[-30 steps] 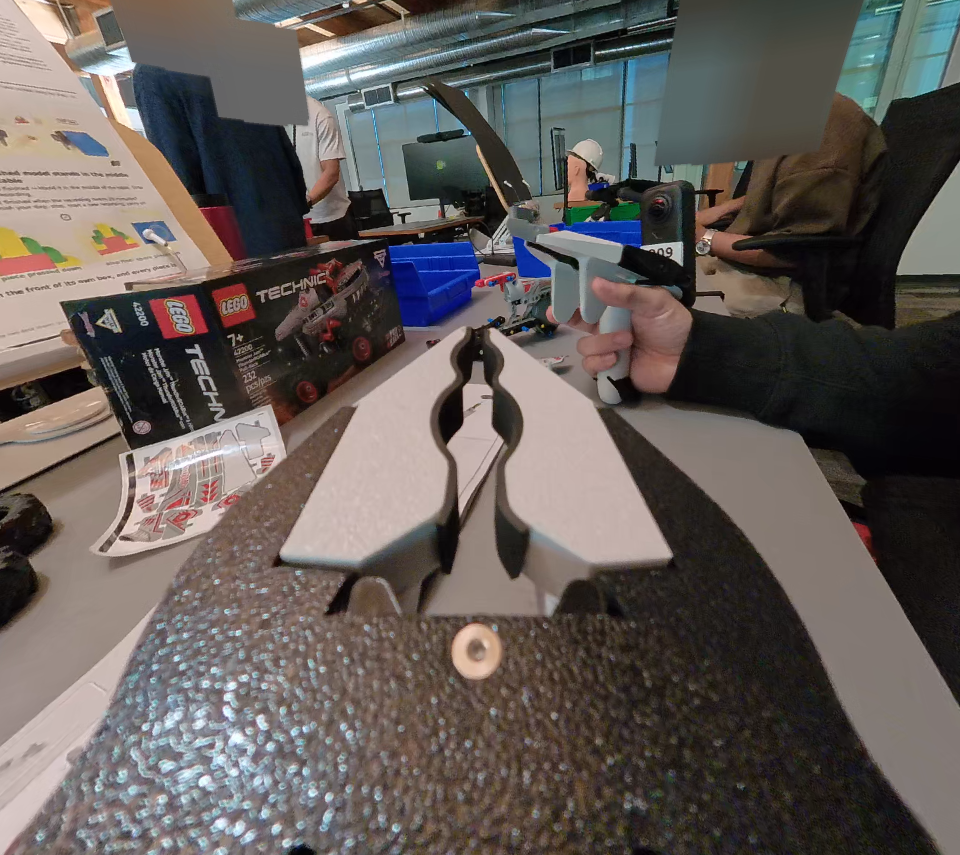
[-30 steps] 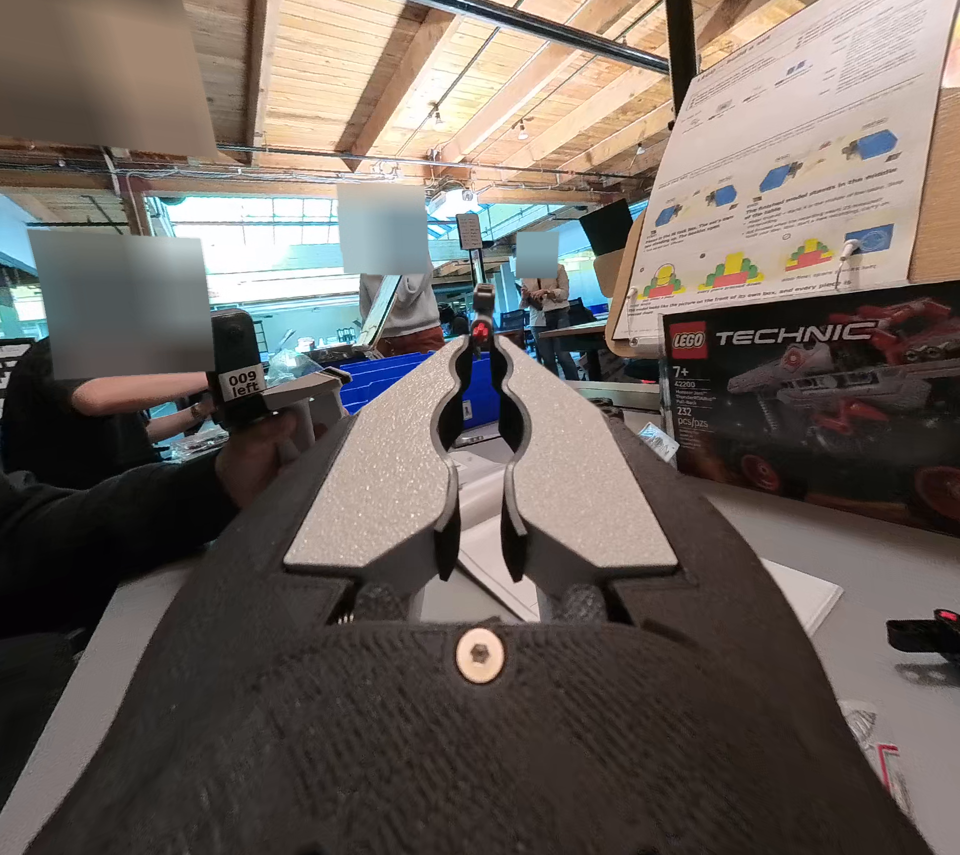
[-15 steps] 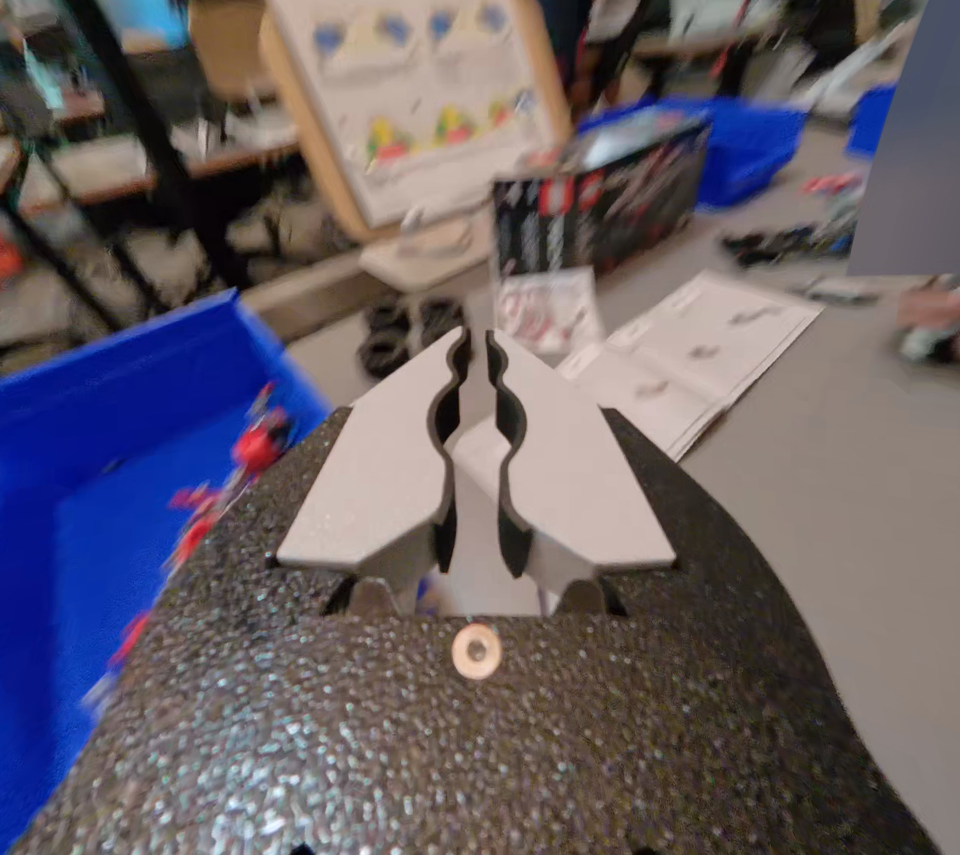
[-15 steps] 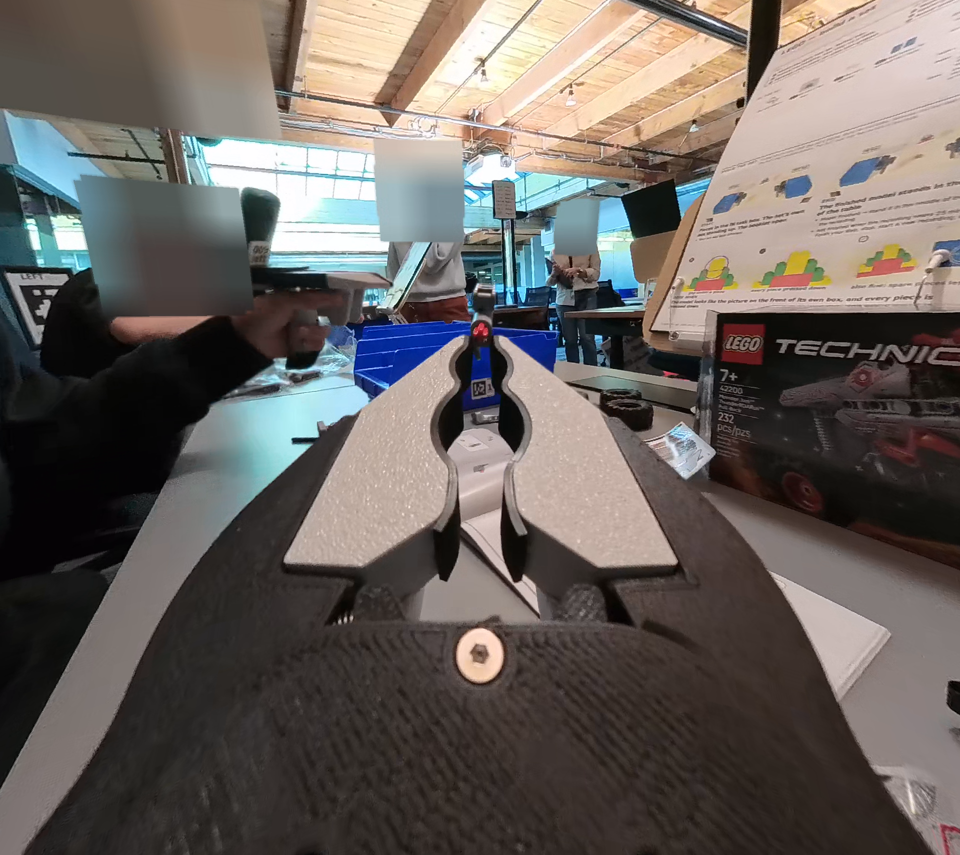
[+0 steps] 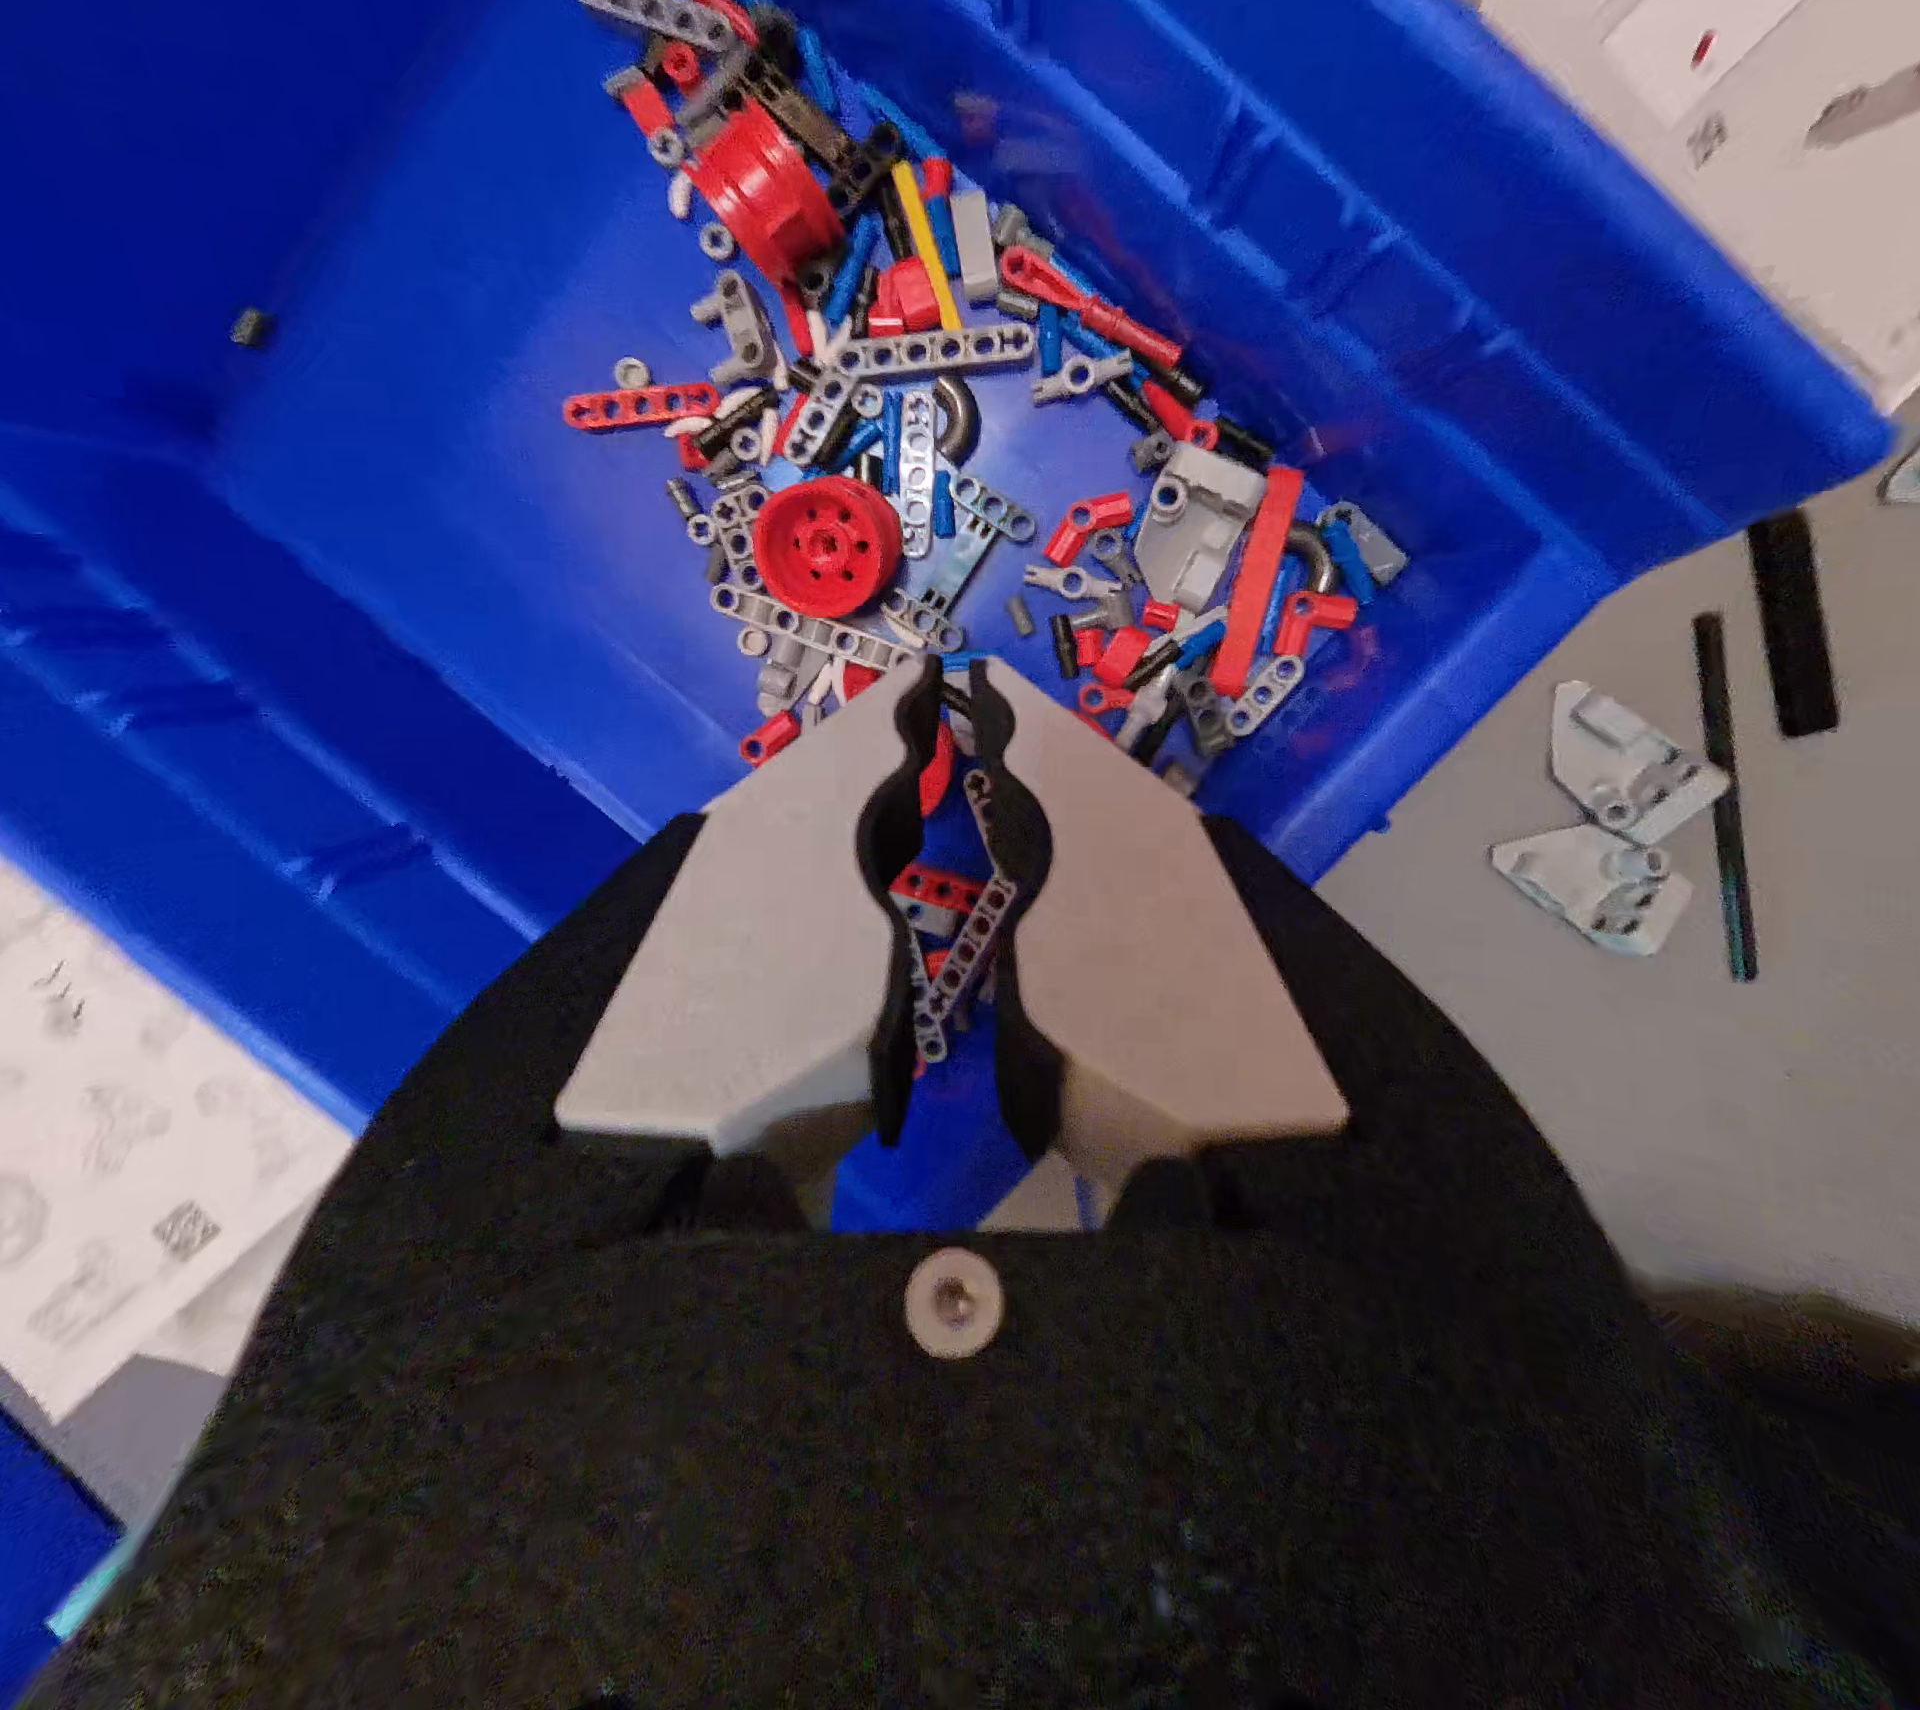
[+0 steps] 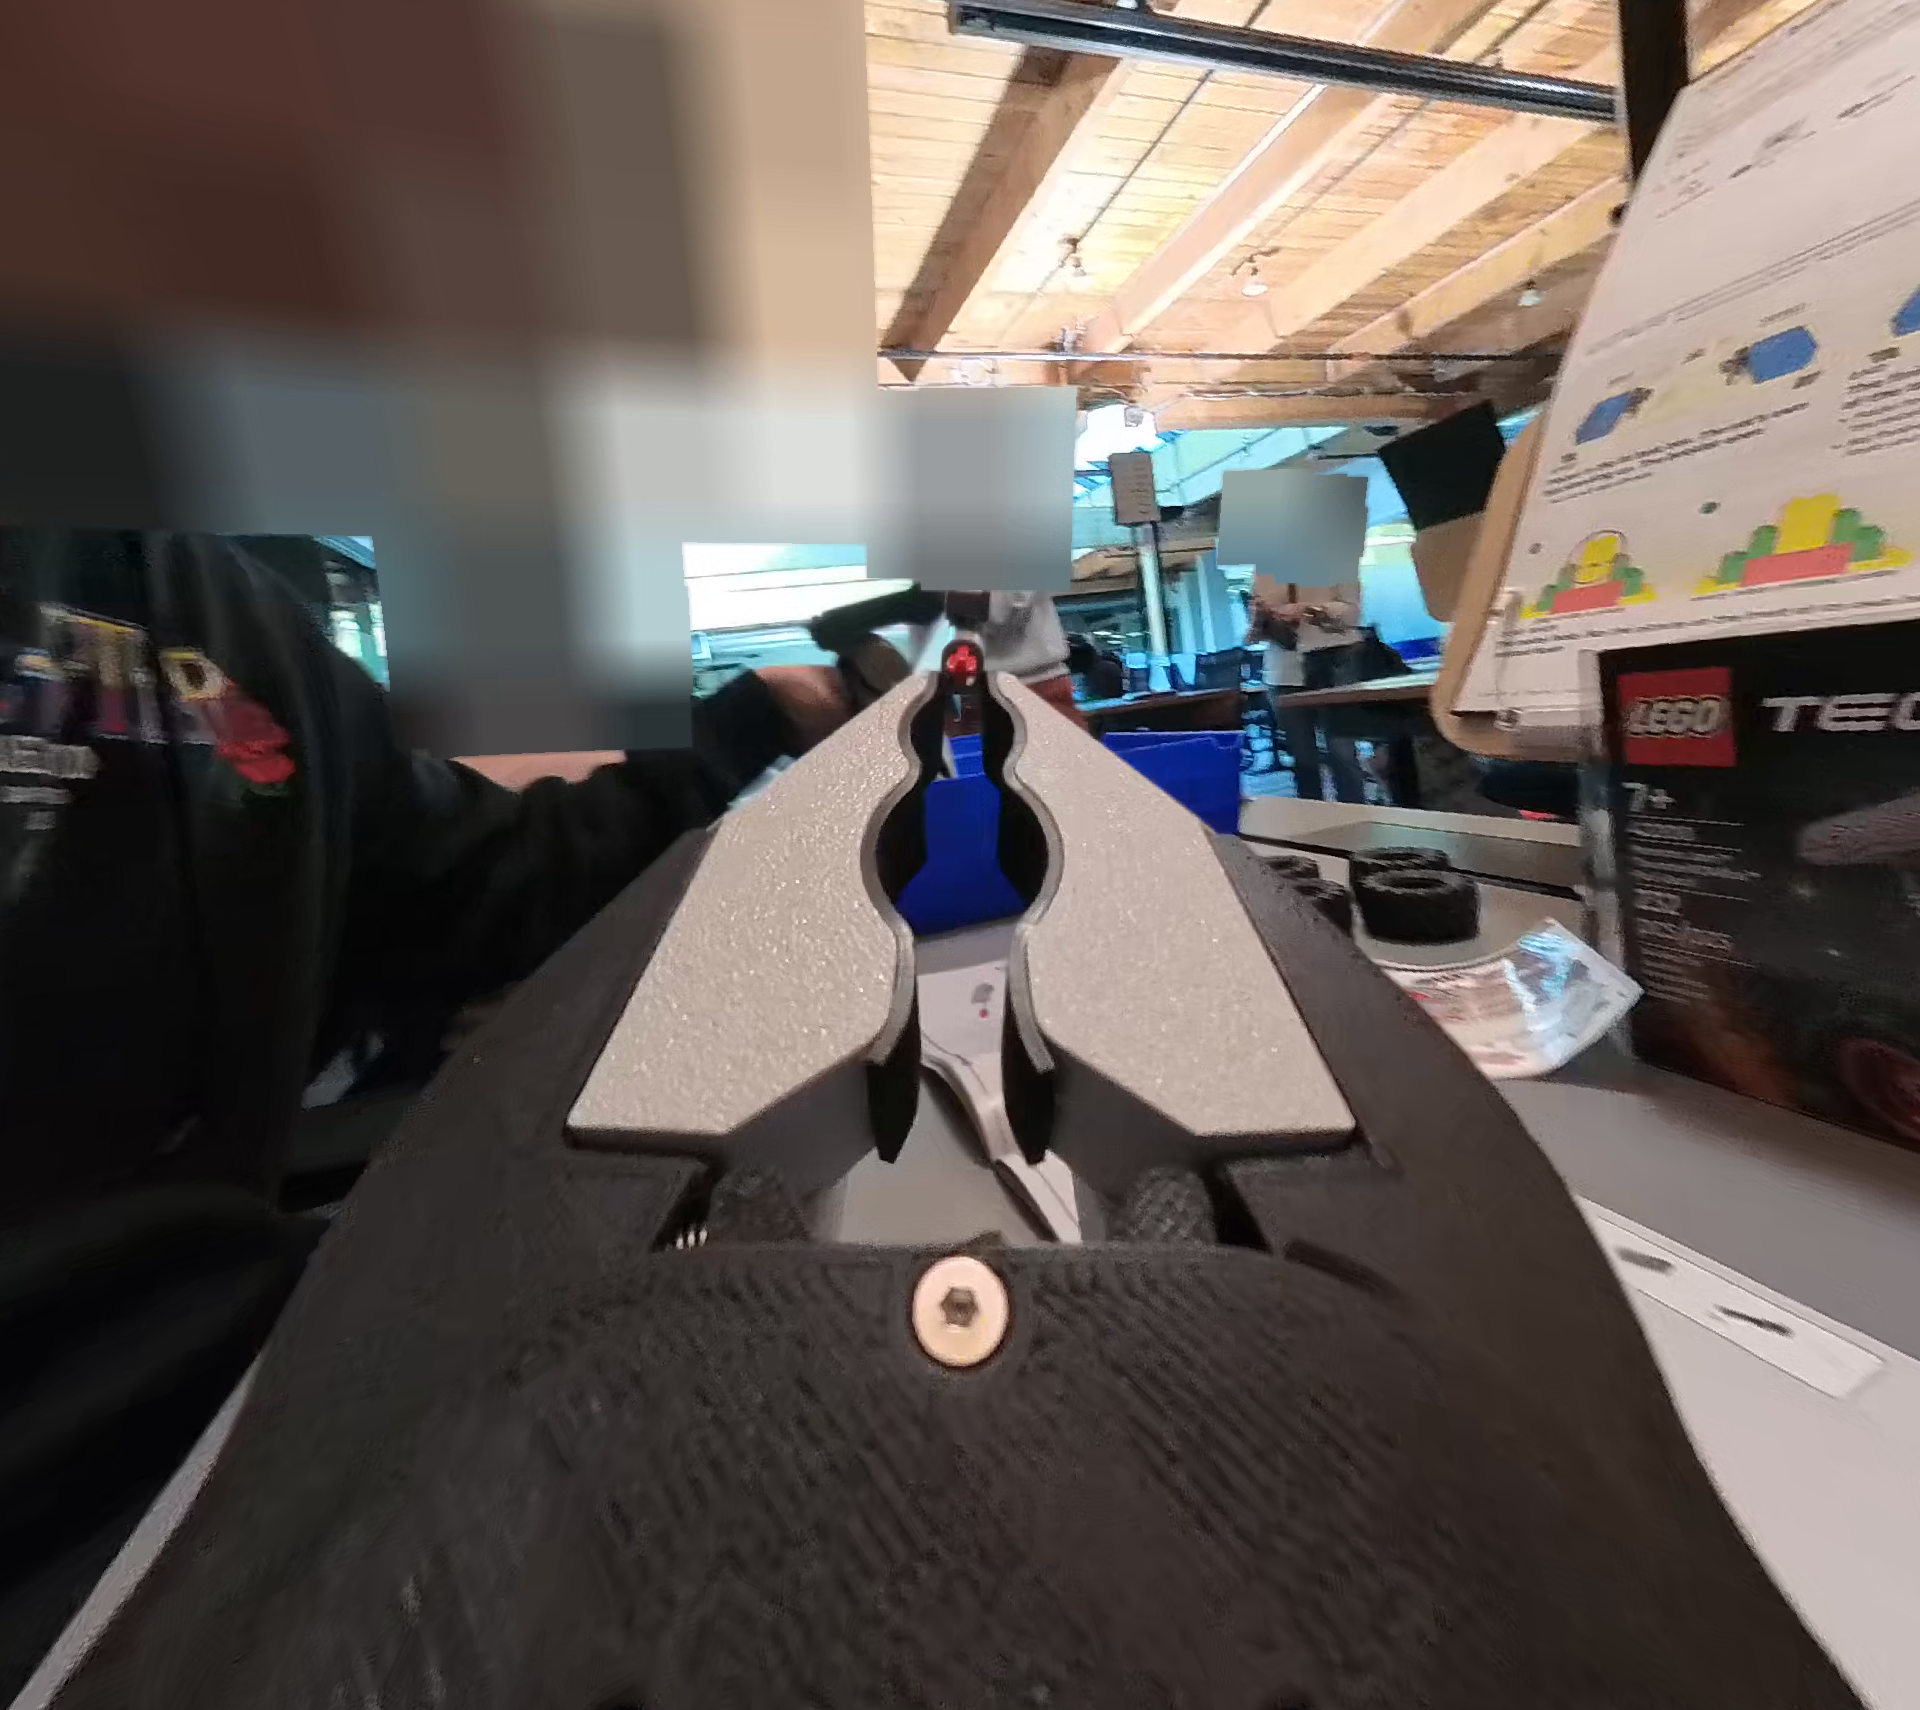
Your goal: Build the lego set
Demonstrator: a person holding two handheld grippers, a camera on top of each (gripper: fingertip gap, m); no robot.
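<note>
Left hand-held gripper [image 5: 954, 673] hangs over the blue bin [image 5: 1351, 226], jaws nearly closed and empty, above loose Technic pieces [image 5: 935, 465] by the red wheel hub [image 5: 826, 546]. Right hand-held gripper [image 6: 964, 692] pinches a small red-tipped pin [image 6: 962, 661], probably. Risk: the tangled heap yields the wrong piece. Grey bench [image 5: 1507, 1089]; timber-beamed workshop.

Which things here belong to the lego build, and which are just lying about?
Belong: blue bin of parts, red wheel, grey panels, black axle, tyres, small red piece in right gripper.
Lying about: poster, lego box.
</note>
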